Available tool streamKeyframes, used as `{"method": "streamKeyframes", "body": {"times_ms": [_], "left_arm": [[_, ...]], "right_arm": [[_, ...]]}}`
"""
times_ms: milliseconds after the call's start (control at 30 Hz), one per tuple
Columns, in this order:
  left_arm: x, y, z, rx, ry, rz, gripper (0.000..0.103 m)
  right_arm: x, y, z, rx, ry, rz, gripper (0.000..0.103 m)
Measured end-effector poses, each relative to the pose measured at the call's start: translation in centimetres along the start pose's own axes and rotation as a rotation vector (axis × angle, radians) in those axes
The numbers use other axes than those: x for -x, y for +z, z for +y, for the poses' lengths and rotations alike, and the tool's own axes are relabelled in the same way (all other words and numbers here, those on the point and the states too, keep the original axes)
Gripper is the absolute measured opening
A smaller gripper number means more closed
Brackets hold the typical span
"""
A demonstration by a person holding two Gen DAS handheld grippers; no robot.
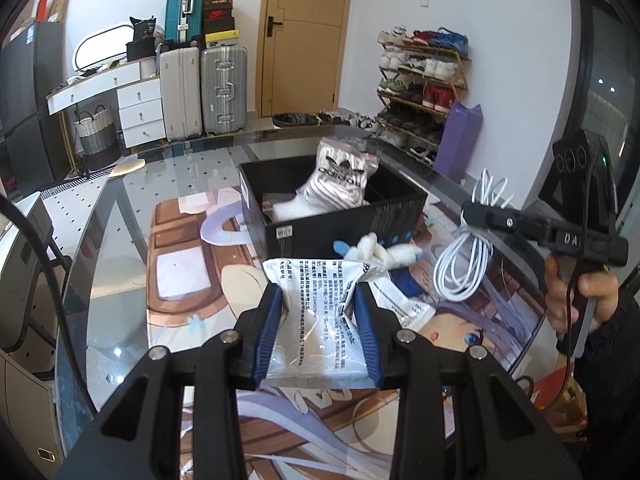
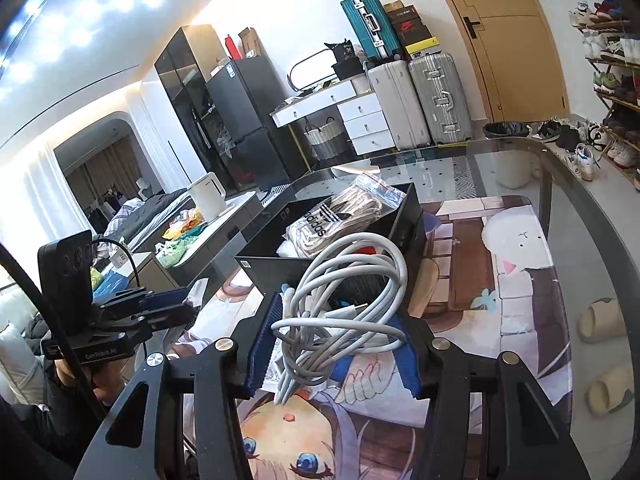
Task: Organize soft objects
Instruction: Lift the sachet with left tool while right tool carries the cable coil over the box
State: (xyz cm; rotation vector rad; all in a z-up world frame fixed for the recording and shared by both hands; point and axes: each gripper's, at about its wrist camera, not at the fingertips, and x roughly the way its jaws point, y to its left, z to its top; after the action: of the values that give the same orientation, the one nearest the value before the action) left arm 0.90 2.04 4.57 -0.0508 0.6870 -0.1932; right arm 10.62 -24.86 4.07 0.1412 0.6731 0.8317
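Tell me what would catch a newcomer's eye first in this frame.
Probably the left gripper pinching a crinkled silver packet above the anime desk mat. Next, the right gripper holding a coiled white cable in front of the open black box, where an Adidas sock pack sticks up.

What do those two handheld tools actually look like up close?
Each tool, left and right, has a black angular frame with silver screws and two blue ribbed fingers. Seen from outside, there's a black camera block, white lettering, a black cable and a dark-sleeved hand gripping the handle.
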Motion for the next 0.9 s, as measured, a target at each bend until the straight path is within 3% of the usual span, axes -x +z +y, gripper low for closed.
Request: {"method": "streamKeyframes", "body": {"times_ms": [333,767,900], "left_arm": [[0.2,1.3,0.8,0.031,0.034,-0.057,0.036],[-1.2,4.8,2.2,0.08,0.063,-0.111,0.036],[-2.0,5.5,2.3,0.085,0.066,-0.116,0.036]], "right_arm": [[0.6,1.0,0.8,0.01,-0.038,-0.043,0.052],[0.4,4.7,1.5,0.028,-0.089,-0.098,0.052],[0.1,5.8,1.7,0.036,-0.091,-0.106,0.04]]}}
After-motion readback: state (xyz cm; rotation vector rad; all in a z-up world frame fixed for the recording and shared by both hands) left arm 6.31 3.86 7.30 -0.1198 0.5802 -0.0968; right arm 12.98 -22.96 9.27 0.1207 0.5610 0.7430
